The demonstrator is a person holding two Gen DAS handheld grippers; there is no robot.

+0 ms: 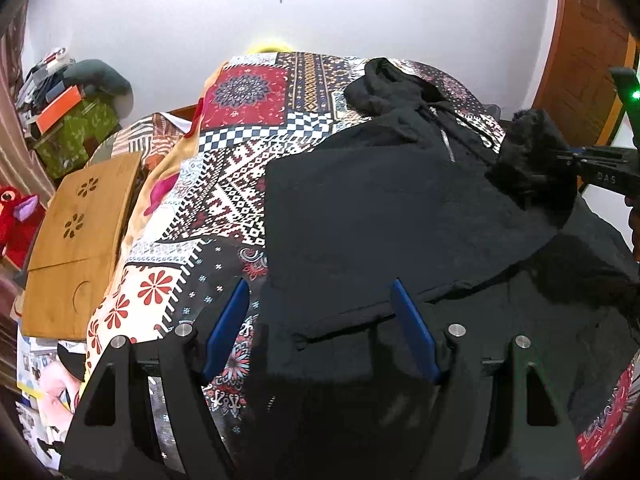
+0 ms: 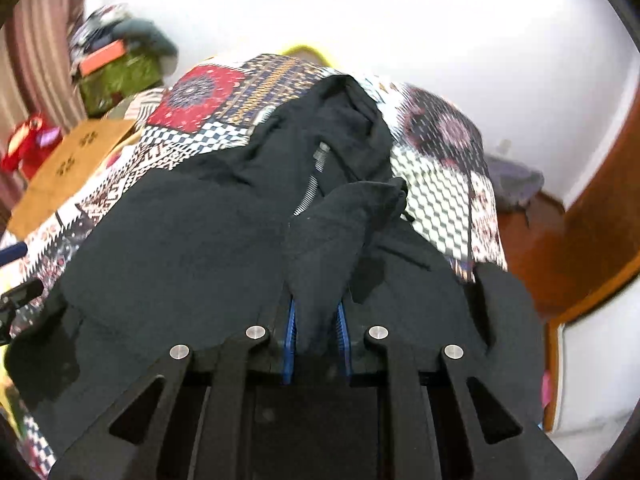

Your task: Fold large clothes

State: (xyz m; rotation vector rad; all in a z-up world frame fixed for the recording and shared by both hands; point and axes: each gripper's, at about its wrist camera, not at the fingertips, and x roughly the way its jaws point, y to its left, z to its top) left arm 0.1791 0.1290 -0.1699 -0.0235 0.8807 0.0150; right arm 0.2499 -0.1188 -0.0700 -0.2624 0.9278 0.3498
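A black zip hoodie [image 1: 380, 208] lies spread on a patterned bedspread [image 1: 240, 168], hood toward the far wall. My left gripper [image 1: 320, 292] is open and empty, its blue fingers [image 1: 226, 328] hovering over the hoodie's lower left edge. My right gripper [image 2: 316, 312] is shut on a bunched fold of the hoodie's right side [image 2: 332, 236] and holds it lifted above the garment's body. In the left wrist view the right gripper [image 1: 568, 160] shows at the right edge with the lifted black cloth [image 1: 528, 160]. The hoodie [image 2: 192, 240] fills the right wrist view; its zipper [image 2: 310, 192] runs up the middle.
A wooden lap table [image 1: 80, 236] lies at the bed's left. A red plush toy [image 1: 16, 216] and a green box with clutter [image 1: 76, 128] stand beyond it. A wooden door [image 1: 584, 60] is at the right. A white wall [image 1: 280, 24] is behind the bed.
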